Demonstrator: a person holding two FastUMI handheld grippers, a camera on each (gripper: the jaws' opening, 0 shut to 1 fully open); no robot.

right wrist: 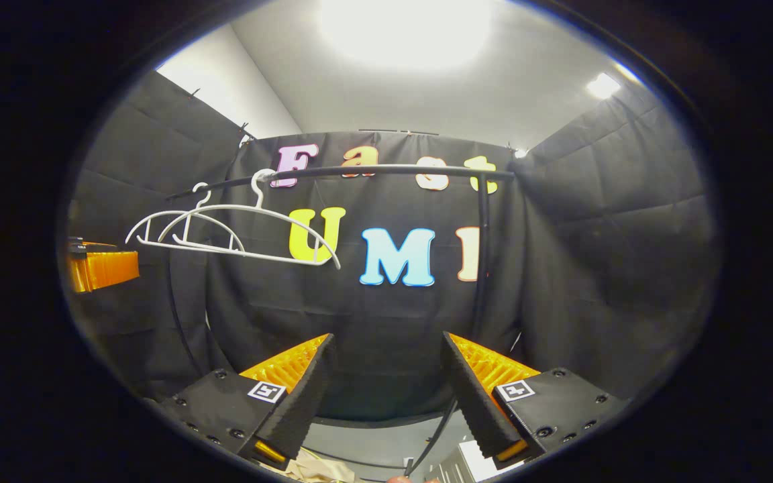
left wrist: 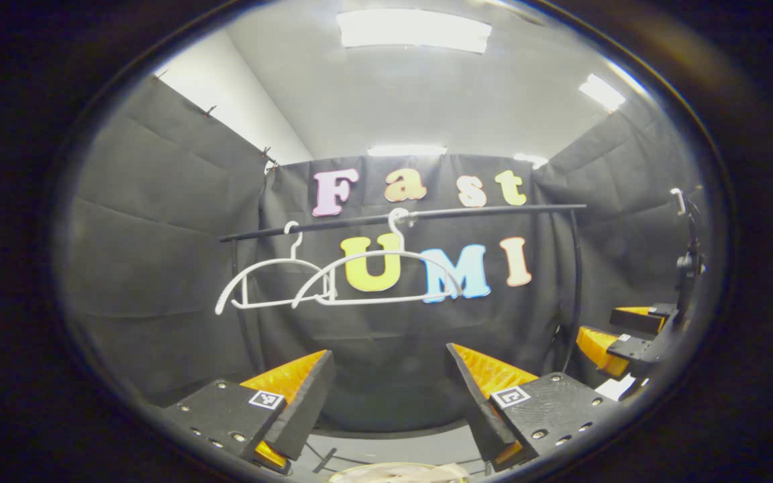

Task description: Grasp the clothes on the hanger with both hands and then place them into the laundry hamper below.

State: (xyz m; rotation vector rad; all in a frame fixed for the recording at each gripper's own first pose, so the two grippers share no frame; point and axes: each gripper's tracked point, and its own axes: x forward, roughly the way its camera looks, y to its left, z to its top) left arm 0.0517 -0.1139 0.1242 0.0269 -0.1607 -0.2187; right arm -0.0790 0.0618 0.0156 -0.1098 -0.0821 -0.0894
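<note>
Left gripper view: left tongs [left wrist: 390, 396] spread, empty. Both hangers [left wrist: 333, 275] on the rail [left wrist: 403, 216] are bare; pale cloth, likely the clothes [left wrist: 400, 473], sits at the bottom edge in what looks like the hamper. Right gripper view: right tongs [right wrist: 386, 396] spread, empty; cloth below too. Looks done; back off clear of the hangers.

Hangers: two white hangers [left wrist: 359, 278] on the black rail [left wrist: 427, 215], both bare, side by side, overlapping from where I look | Clothes: pale cloth [left wrist: 400, 473] low beneath my left gripper, bundled; pale folds [right wrist: 313, 466] below my right | Hamper: rim not discernible.
</note>
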